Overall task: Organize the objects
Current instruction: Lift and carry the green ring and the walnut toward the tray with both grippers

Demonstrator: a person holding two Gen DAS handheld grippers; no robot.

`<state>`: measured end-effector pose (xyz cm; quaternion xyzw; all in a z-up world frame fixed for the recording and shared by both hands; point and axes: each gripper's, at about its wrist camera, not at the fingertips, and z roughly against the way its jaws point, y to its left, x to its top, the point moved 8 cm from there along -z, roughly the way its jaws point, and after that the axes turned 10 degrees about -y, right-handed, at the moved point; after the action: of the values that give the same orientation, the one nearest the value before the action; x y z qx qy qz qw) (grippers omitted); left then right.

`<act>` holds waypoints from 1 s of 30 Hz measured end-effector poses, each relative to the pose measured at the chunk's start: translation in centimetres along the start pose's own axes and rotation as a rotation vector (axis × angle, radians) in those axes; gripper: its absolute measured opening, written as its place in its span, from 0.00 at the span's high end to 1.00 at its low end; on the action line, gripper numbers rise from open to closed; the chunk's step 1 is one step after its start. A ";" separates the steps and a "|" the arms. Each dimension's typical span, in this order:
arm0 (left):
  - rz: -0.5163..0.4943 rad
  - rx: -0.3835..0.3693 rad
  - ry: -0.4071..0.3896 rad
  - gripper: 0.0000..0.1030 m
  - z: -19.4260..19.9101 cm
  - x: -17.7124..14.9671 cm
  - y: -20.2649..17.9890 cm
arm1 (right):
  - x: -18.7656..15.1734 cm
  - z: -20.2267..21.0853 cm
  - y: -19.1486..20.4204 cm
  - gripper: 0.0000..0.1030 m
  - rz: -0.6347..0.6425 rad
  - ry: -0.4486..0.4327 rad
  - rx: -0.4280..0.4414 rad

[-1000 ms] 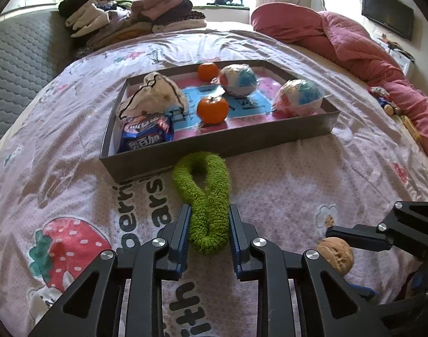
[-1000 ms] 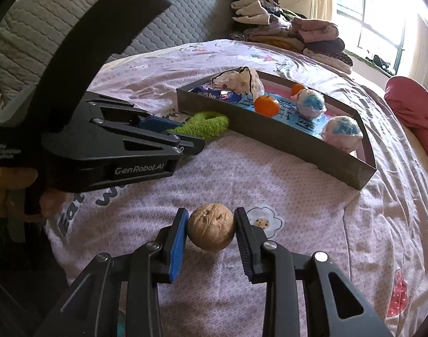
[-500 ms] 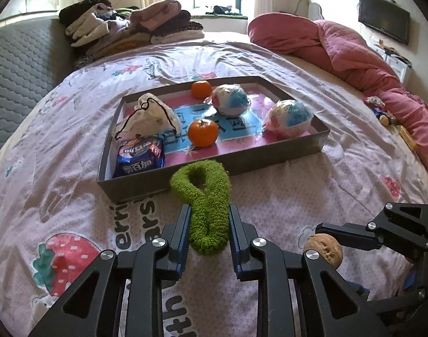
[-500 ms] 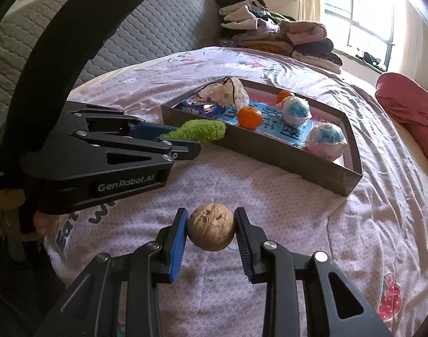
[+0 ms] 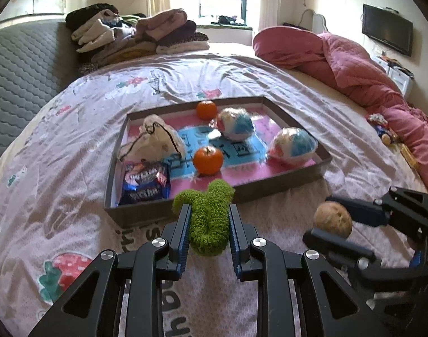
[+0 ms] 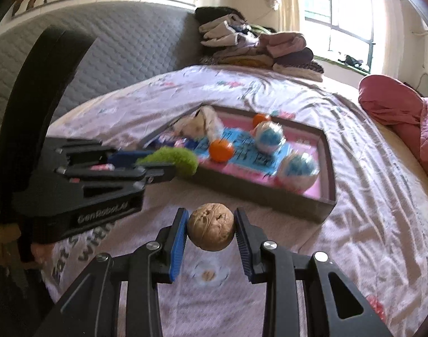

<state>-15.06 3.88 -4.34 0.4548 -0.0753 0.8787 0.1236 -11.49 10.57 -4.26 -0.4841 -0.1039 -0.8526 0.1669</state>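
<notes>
Bedroom; bed (image 5: pixel 73 146) covered by a pink printed sheet, grey quilted headboard (image 5: pixel 20 64) along one edge, folded clothes (image 5: pixel 135 36) piled at the far edge, a red quilt (image 5: pixel 354 70) bunched along the right edge. Shallow grey tray (image 5: pixel 287 188) mid-bed holds: two oranges (image 5: pixel 208 160), two wrapped balls (image 5: pixel 292 146), one drawstring pouch (image 5: pixel 154 140), one blue snack packet (image 5: pixel 145 185).

Left gripper (image 5: pixel 208 221) pinches a green fuzzy loop (image 5: pixel 209 219), lifted clear of the sheet just before the tray's near wall. Right gripper (image 6: pixel 211 229) is clamped on one walnut (image 6: pixel 211 227), held above the sheet, near the tray's near edge. Nothing stands between either gripper and the tray.
</notes>
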 end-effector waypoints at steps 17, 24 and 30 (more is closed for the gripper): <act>0.039 0.026 -0.118 0.76 -0.1 4.6 1.9 | 4.5 -2.5 -3.0 0.67 -0.002 -0.086 -0.104; 0.038 0.043 -0.169 0.76 -0.5 6.6 2.8 | 6.2 -3.9 -4.2 0.67 -0.017 -0.120 -0.127; 0.034 0.044 -0.172 0.76 -1.7 7.7 3.7 | 6.5 -5.7 -5.1 0.67 -0.016 -0.115 -0.149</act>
<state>-21.75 1.90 0.91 0.5298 -0.0741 0.8399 0.0917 -21.02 12.21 -1.67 -0.5425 -0.0536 -0.8300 0.1174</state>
